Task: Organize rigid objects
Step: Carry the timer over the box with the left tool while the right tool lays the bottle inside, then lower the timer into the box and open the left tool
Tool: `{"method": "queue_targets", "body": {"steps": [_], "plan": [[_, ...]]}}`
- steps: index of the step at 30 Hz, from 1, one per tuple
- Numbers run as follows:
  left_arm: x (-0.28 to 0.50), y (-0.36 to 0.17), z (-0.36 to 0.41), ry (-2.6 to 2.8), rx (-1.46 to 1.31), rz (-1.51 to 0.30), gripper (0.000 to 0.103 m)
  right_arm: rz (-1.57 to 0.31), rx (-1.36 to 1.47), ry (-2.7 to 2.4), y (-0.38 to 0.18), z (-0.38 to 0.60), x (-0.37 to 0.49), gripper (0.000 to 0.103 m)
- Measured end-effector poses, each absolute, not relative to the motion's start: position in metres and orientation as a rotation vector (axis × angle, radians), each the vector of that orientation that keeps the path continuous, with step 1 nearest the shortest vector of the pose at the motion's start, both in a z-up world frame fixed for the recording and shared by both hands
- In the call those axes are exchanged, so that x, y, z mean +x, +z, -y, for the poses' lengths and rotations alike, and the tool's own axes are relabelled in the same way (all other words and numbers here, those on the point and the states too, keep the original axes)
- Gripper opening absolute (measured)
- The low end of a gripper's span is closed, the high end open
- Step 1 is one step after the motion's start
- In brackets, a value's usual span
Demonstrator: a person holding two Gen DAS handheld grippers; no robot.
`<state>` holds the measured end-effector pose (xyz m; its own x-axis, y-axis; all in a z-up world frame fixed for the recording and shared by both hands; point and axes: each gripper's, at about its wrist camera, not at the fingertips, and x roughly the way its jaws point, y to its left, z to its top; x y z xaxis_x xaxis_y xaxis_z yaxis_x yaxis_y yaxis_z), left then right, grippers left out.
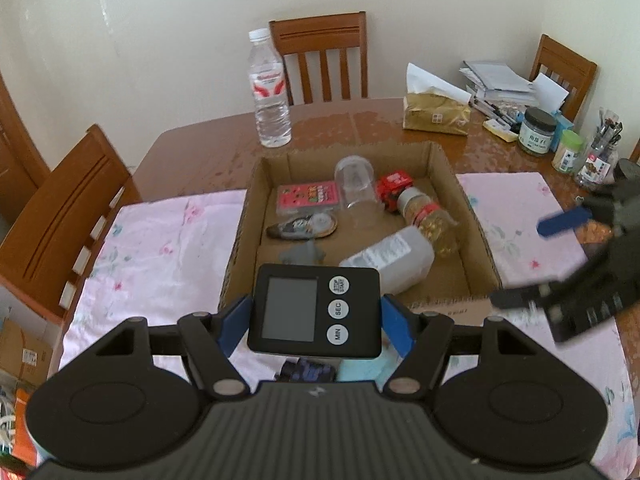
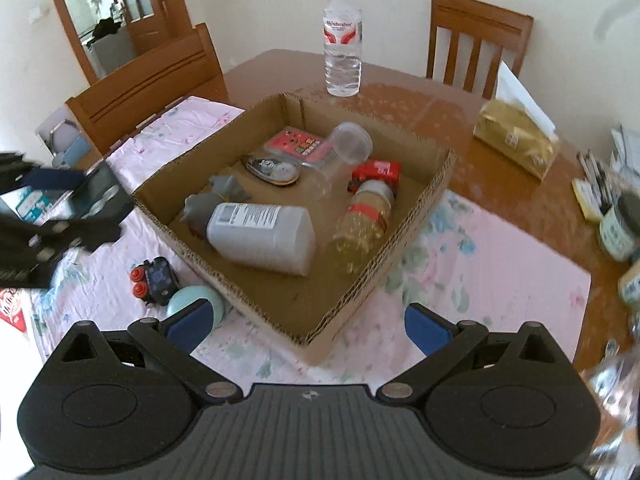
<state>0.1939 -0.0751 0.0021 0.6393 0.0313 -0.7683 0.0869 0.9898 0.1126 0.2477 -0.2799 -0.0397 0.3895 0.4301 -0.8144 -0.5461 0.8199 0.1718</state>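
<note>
My left gripper (image 1: 316, 320) is shut on a black digital timer (image 1: 314, 312) and holds it above the near wall of the cardboard box (image 1: 476, 236). The box (image 2: 424, 208) holds a white plastic bottle (image 2: 260, 236), a jar of yellow beads (image 2: 364, 216), a clear cup (image 2: 344, 148), a red toy (image 2: 376, 172), a pink card pack (image 2: 296, 144) and a grey figure (image 2: 220, 192). My right gripper (image 2: 308, 324) is open and empty over the box's near corner. It shows blurred at the right of the left wrist view (image 1: 532, 264). A dark toy car (image 2: 156, 280) and a teal ball (image 2: 196, 300) lie on the cloth left of the box.
A water bottle (image 1: 270, 92) stands behind the box on the wooden table (image 1: 192, 152). A gold tissue pack (image 1: 436, 114), jars (image 1: 536, 130), pens and papers crowd the back right. Wooden chairs (image 1: 324, 60) surround the table. A pink floral cloth (image 1: 160, 248) lies under the box.
</note>
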Motion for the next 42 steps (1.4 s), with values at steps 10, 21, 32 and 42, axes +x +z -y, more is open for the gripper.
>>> {"method": "queue_targets", "body": {"steps": [10, 21, 32, 42], "plan": [[0.264, -0.014, 0.090, -0.056, 0.151, -0.880, 0.070, -1.006, -0.058, 0.607, -0.040, 0.286, 0.235, 0.103], [0.291, -0.039, 0.099, -0.025, 0.142, -0.891, 0.097, -1.024, -0.045, 0.584, -0.049, 0.296, 0.232, 0.103], [0.264, -0.014, 0.082, 0.039, 0.167, -0.831, 0.097, -1.005, -0.035, 0.558, -0.053, 0.295, 0.231, 0.103], [0.220, -0.021, 0.044, 0.053, 0.130, -0.829, 0.098, -0.991, -0.051, 0.509, -0.061, 0.287, 0.213, 0.103]]}}
